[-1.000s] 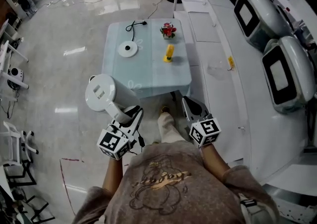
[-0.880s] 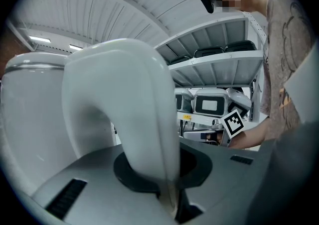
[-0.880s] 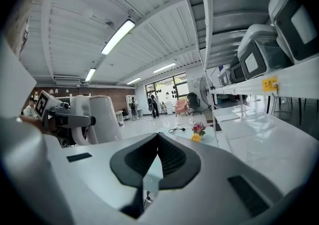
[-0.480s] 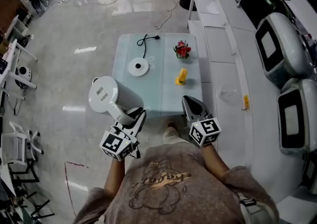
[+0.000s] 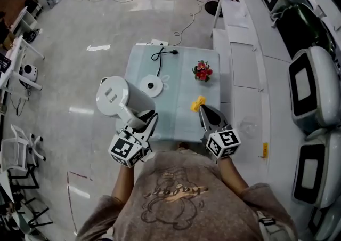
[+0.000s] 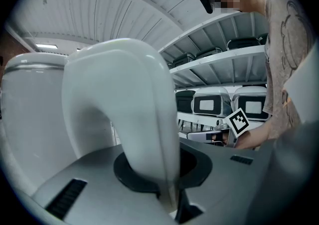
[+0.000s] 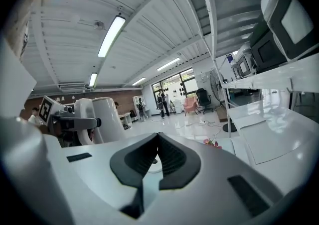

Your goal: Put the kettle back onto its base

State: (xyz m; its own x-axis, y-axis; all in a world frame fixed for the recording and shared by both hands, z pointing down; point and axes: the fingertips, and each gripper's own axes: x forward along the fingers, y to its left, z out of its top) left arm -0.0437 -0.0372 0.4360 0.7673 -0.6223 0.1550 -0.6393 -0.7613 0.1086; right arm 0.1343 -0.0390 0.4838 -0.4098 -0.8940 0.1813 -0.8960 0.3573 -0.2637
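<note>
Table: we stand at its near edge; if we lean in and knock the top, the small things on it may shift, and the base with them.
Kettle: it hangs in the air by its handle at the table's left edge, near the base but not yet over it, and touches nothing below; it is bulky and its weight sits well out from the grip, so it may swing or droop as we carry it across; if it comes down tilted or off-centre, we judge that it perches on the rim and does not seat.
Left gripper: its jaws pinch the kettle's handle; the handle is smooth and curved, so it may slide or twist between the pads if we move sharply.
Right gripper: its jaws are pressed together with nothing between them; it hovers over the near right of the table, just beside the yellow object, and could nudge it.
Base: a light white disc lying flat on the table; a glancing touch from the kettle's bottom may push it along the glass.
Cord: it runs from the base toward the far edge; a shoved base would drag it.
Flowers: well apart from the base, at little risk.
Yellow object: small and easily tipped.
</note>
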